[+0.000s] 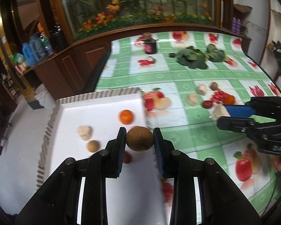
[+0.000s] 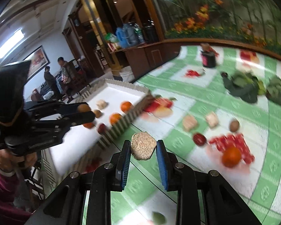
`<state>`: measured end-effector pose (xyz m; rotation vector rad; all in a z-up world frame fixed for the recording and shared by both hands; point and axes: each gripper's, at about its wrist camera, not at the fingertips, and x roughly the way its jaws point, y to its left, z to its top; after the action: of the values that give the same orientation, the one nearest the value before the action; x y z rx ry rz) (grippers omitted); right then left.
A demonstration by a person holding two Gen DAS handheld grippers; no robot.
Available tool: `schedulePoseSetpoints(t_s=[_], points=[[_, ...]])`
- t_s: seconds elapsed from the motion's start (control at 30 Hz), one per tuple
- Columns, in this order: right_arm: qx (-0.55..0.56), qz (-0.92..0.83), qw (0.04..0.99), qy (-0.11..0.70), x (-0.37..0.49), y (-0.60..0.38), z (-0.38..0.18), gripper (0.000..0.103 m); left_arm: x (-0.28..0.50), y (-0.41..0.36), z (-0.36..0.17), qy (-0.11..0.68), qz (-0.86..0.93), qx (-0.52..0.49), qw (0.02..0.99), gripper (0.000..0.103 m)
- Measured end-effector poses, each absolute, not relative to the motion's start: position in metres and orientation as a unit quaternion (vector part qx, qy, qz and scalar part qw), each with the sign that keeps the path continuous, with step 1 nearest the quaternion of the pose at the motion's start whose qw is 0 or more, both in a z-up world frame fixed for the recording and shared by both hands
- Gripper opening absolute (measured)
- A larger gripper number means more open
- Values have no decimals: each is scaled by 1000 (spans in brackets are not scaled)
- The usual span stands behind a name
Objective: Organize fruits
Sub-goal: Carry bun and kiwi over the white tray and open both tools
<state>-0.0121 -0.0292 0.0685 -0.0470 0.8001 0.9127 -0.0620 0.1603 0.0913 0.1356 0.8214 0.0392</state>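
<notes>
the left tongs [image 1: 139, 138] are clamped on a round brown fruit [image 1: 139, 138], held in the air above the near right corner of the white tray [image 1: 103, 105]. in the left wrist view the tray fills the 9 o'clock side of the bench [image 1: 178, 86]; a pale lump [image 1: 84, 131] and a small brown fruit [image 1: 92, 145] lie at its 9 o'clock side, an orange [image 1: 126, 116] nearer 12 o'clock, and a red fruit [image 1: 127, 157] shows just under the left finger.

the right tongs [image 2: 143, 149] are clamped on a pale, grainy, many-sided piece [image 2: 143, 148], hanging over the green checked cloth just to the 3 o'clock side of the tray's ribbed wall [image 2: 121, 123]. further toward 3 o'clock, loose pieces lie on the cloth: a dark red fruit [image 2: 199, 139], a brown fruit [image 2: 234, 125] and another orange [image 2: 231, 157], with leafy greens [image 2: 241, 88] at 1 o'clock.

the risks look plain. the brown fruit is round and pinched only at its widest part, so a tilt or a jolt could let it roll out and knock the fruits below it. let go from this height, it may bounce over the low wall. the grainy piece looks crumbly; a harder squeeze could break it. both tongs head for one tray, so they could collide at its rim.
</notes>
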Motion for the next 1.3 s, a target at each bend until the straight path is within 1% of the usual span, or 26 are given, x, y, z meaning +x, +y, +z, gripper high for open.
schedulePoseSetpoints(t_s=[0.17, 0.3, 0.53, 0.97, 1.3], points=[[-40, 450, 814, 365, -15, 11, 82, 27, -56, 196, 93, 401, 36, 45, 914, 28], [-55, 468, 803, 364, -16, 44, 86, 27, -46, 234, 88, 416, 47, 2, 908, 28], [-72, 497, 776, 382, -15, 91, 72, 26, -31, 277, 67, 439, 72, -43, 895, 28], [-143, 470, 771, 406, 14, 162, 35, 27, -29, 304, 34, 466, 92, -58, 878, 29], [-149, 454, 774, 416, 23, 171, 20, 27, -28, 302, 34, 463, 93, -55, 880, 29]])
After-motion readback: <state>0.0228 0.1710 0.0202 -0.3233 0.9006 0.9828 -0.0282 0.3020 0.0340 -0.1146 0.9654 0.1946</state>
